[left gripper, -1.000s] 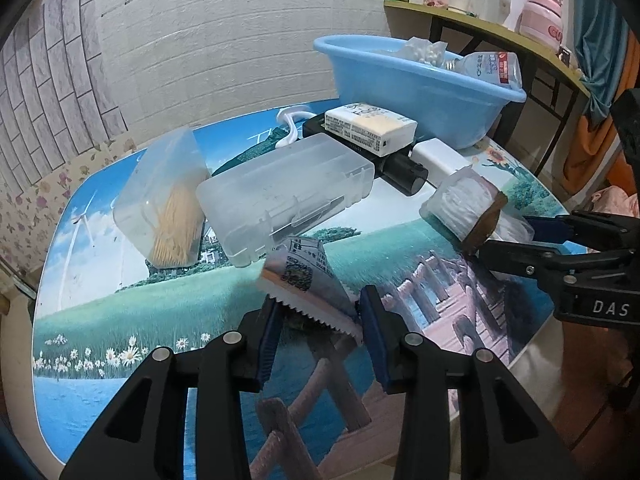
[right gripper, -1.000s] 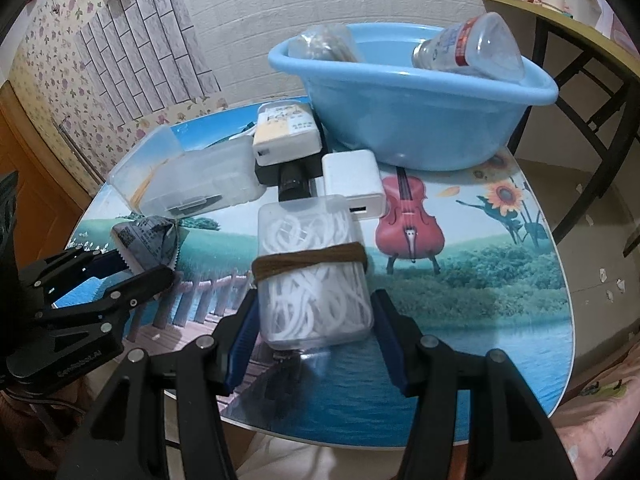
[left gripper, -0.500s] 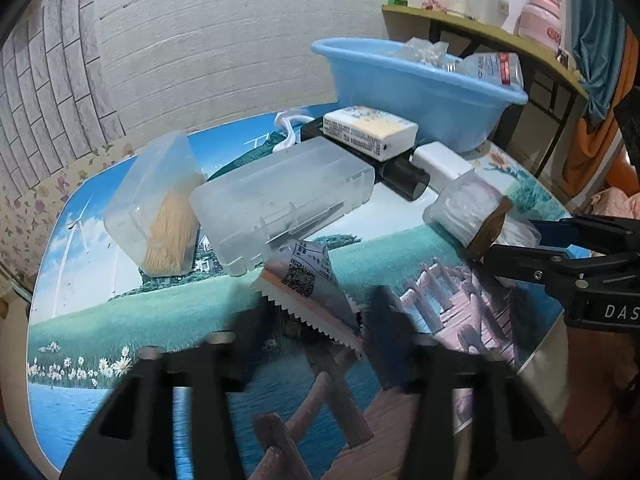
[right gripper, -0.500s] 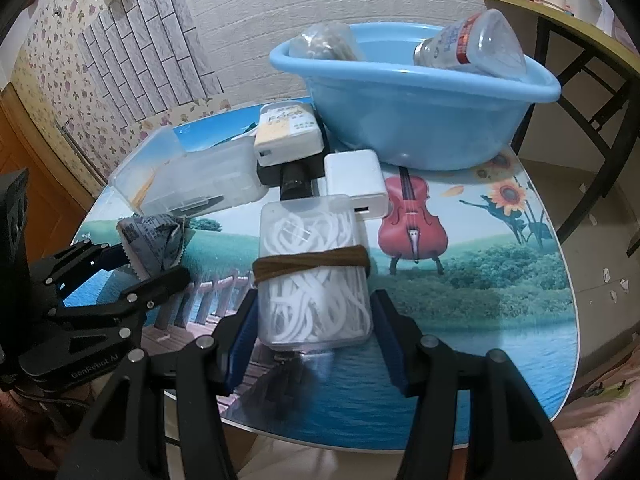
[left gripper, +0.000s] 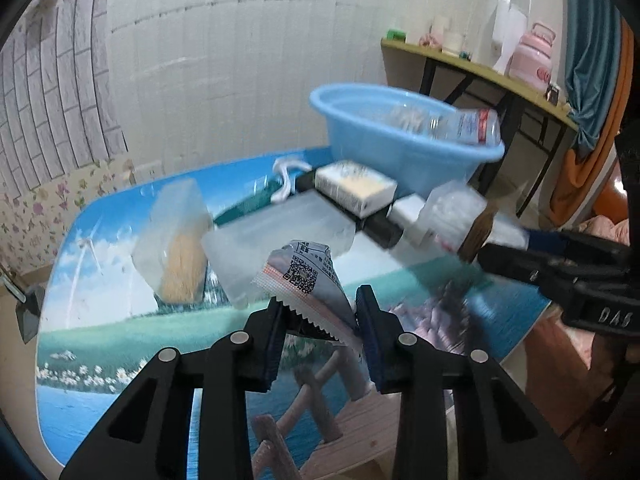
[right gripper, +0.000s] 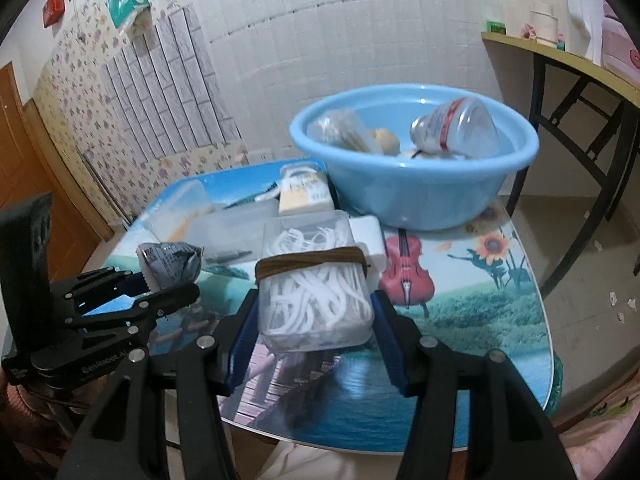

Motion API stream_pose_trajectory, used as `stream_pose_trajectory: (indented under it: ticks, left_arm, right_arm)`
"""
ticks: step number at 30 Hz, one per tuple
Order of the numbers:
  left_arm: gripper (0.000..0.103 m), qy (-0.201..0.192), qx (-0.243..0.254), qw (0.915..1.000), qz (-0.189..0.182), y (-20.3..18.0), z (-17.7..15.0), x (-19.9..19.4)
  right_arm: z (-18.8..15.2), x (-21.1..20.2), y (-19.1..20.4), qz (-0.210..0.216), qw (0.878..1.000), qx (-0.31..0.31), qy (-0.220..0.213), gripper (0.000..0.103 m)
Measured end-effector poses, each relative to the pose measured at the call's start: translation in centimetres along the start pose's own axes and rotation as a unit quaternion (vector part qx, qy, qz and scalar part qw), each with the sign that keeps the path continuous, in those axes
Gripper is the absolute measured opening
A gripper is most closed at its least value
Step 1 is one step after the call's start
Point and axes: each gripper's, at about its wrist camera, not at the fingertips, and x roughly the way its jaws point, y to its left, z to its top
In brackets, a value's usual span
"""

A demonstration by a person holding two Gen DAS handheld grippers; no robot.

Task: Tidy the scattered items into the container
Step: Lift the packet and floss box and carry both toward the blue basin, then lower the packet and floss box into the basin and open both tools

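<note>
A bottle [right gripper: 456,128] and a small bag [right gripper: 344,130] are already lodged in the blue basin [right gripper: 416,196], while, short of the basin, a sachet [left gripper: 308,284] is clamped by the left gripper [left gripper: 320,316], a floss-pick box [right gripper: 314,280] by the right gripper [right gripper: 314,320], and several boxes [left gripper: 352,186] are left beside the basin

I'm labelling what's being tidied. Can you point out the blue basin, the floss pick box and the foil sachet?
blue basin [right gripper: 404,204]: right wrist view, front outer wall.
floss pick box [right gripper: 316,304]: right wrist view, clear lid below the brown band.
foil sachet [left gripper: 306,276]: left wrist view, printed face by the QR code.
</note>
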Motion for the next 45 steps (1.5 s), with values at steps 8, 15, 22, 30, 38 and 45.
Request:
stream_pose_trajectory:
  ticks: [8, 15, 22, 30, 38, 45]
  left_arm:
    - [0.033, -0.019, -0.002, 0.9998, 0.004, -0.8, 2.5, -0.9]
    - [0.033, -0.047, 0.006, 0.9988, -0.01, -2.2, 5.7, -1.8]
    - [0.033, -0.04, 0.023, 0.9985, -0.028, -4.9, 9.3, -0.1]
    - [0.033, -0.049, 0.044, 0.9975, -0.027, -7.8, 12.1, 1.1]
    - [0.033, -0.027, 0.061, 0.9975, -0.022, -9.9, 13.8, 4.3]
    - [0.033, -0.007, 0.068, 0.9976, -0.008, -10.4, 14.5, 7.3]
  right_arm:
    - [1.5, -2.4, 0.6, 0.004, 1.0, -0.011, -0.02, 0.054]
    - [3.7, -4.4, 0.0, -0.005, 0.998, -0.015, -0.053, 0.054]
    - [5.6, -6.0, -2.1, -0.019, 0.997, 0.003, -0.078, 0.054]
    - [6.3, -5.6, -6.0, -0.027, 0.997, 0.036, -0.069, 0.054]
    - [7.6, -4.4, -8.9, -0.021, 0.996, 0.057, -0.069, 0.054]
    - [10.1, -2.0, -10.6, -0.027, 0.996, 0.056, -0.067, 0.054]
